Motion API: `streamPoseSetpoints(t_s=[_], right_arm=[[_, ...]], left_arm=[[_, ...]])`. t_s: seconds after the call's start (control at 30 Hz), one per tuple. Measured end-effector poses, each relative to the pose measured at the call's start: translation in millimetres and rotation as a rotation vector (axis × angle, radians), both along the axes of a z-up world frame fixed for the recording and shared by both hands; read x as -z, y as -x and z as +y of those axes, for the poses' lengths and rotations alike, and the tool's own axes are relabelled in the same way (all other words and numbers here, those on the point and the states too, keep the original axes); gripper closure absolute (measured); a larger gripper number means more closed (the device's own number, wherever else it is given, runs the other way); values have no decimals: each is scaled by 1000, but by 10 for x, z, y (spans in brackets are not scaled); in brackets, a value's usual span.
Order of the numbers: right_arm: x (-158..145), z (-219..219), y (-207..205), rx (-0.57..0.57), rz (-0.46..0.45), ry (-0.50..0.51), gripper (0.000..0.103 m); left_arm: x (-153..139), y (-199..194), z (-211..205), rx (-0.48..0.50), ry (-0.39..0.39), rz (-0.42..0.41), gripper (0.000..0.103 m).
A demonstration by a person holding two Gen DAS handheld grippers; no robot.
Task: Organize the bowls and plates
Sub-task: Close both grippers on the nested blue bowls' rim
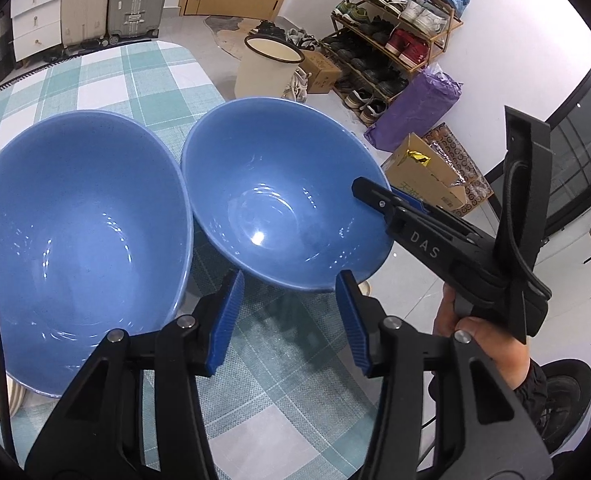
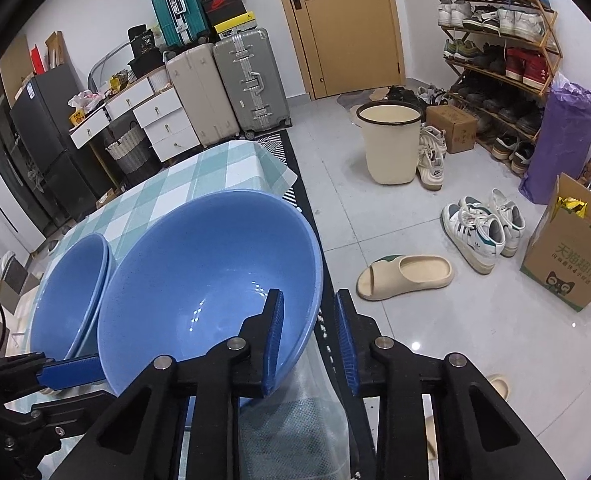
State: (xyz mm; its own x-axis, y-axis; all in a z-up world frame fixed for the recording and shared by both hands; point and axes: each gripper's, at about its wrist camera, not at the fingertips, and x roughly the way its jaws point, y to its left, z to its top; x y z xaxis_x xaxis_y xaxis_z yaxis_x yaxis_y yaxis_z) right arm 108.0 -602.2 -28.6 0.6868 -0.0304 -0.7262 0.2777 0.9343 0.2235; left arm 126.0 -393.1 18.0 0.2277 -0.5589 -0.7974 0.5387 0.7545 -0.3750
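Observation:
Two blue bowls stand side by side on a table with a green checked cloth. The left bowl is free. The right bowl sits by the table's edge. My right gripper is shut on its rim, one pad inside the bowl and the other outside. My left gripper hangs open just in front of that bowl's near rim, with nothing between its pads. In the right wrist view one of its pads shows beside the bowl.
The table's edge runs right beside the held bowl, with tiled floor below. On the floor are a cream bin, a slipper, sneakers, a cardboard box and a shoe rack. A person's hand holds the right gripper.

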Motion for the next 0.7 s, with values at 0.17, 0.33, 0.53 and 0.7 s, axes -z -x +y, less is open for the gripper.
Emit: streamPoseSetpoints(t_s=[0.17, 0.33, 0.53, 0.7], right_arm=[[25, -9, -25, 0, -2, 24, 84], [57, -61, -10, 9, 4, 31, 85], [75, -80, 18, 1, 2, 30, 88], [84, -63, 37, -5, 3, 39, 89]], left_arm=[[13, -24, 2, -6, 2, 9, 59], [35, -53, 1, -11, 5, 6, 59], [70, -80, -13, -6, 6, -6, 72], [80, -65, -17, -2, 2, -19, 72]])
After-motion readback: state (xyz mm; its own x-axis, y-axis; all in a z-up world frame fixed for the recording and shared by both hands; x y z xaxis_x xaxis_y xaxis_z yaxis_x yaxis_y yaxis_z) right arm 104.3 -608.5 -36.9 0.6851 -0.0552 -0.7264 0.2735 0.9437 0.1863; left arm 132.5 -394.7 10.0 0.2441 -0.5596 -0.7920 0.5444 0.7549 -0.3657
